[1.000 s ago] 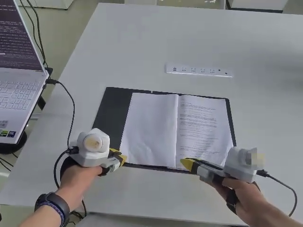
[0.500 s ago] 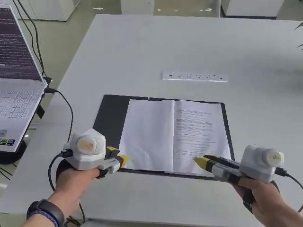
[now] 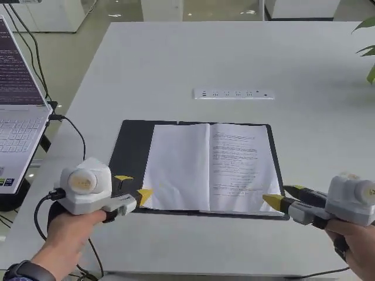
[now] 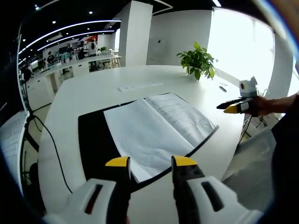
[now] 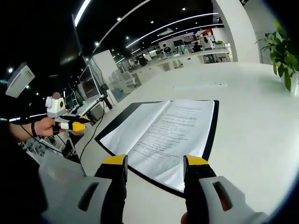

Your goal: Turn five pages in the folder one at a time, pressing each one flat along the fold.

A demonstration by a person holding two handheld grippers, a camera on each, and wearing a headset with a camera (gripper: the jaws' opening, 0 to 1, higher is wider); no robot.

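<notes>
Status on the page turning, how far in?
Done: folder lies open, blank page left, printed page right, both flat; turn count can't be read. In hand: nothing; left gripper and right gripper hover open by its near corners. Left: likely grip the printed page, turn, press the fold.

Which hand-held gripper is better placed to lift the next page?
Right, probably: the right hand-held gripper sits at the lower outer corner of the printed page. The left hand-held gripper hangs by the blank page, at the near left of the folder.
</notes>
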